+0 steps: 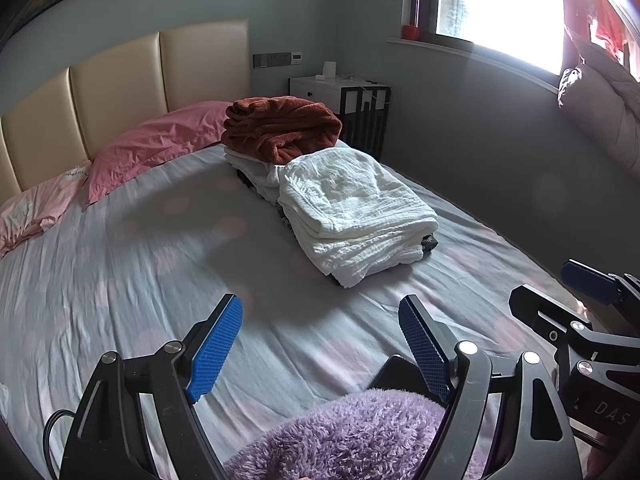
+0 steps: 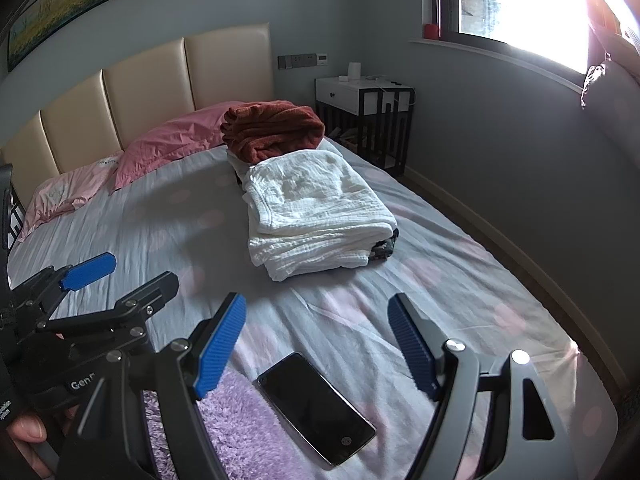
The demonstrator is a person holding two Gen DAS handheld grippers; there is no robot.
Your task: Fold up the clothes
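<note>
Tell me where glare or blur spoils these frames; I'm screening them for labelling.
Left wrist view: the window is blown out, and the grey bedsheet smears at left. Right wrist view: the same window glares, and the phone stays sharp.

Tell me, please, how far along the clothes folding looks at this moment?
Done: a folded white cloth and a rust-red fleece sit stacked on the bed. In hand: nothing; the left gripper and right gripper are both open. Left: the purple fluffy garment, beside a phone.
</note>
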